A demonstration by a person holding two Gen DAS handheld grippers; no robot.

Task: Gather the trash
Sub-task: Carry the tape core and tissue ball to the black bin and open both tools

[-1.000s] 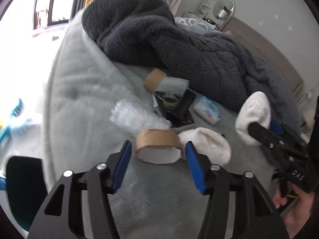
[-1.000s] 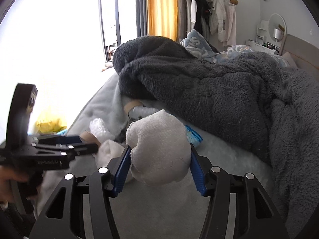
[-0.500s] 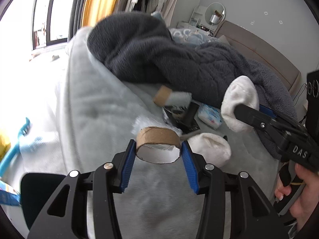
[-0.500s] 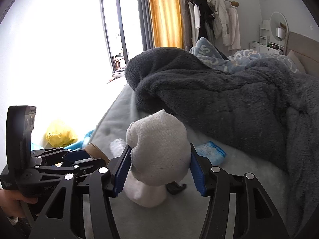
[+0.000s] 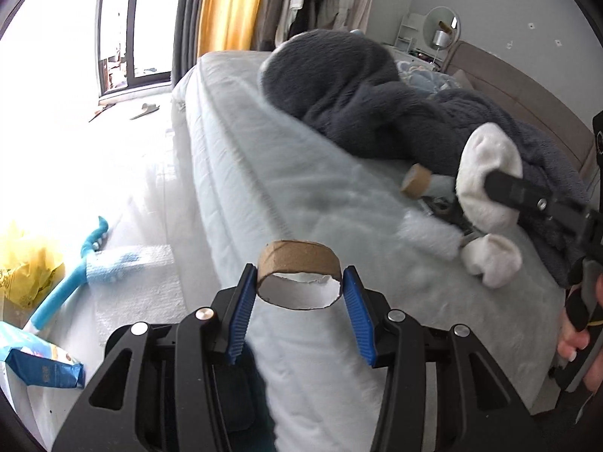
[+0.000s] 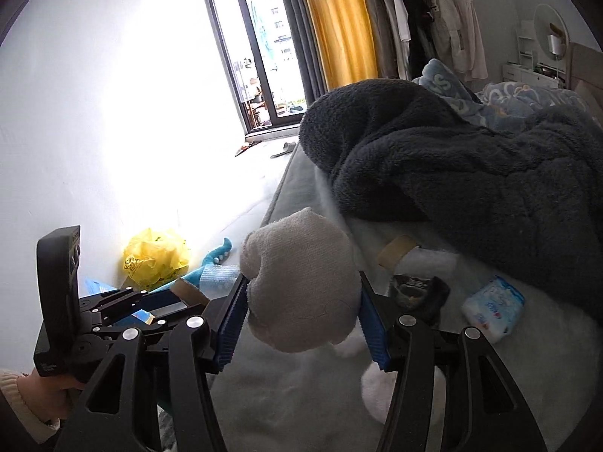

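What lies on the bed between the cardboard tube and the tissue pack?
In the right wrist view, a crumpled black wrapper lies between the cardboard tube by the dark blanket and the tissue pack.

cardboard roll [image 5: 299, 269] lifted, white sock [image 6: 301, 282] raised

A bed [image 5: 320, 188] under a dark fleece blanket [image 6: 471, 173] fills the room; at eleven o'clock bright daylight floods through a sliding glass door [image 6: 260, 56] beside yellow curtains [image 6: 339, 22].
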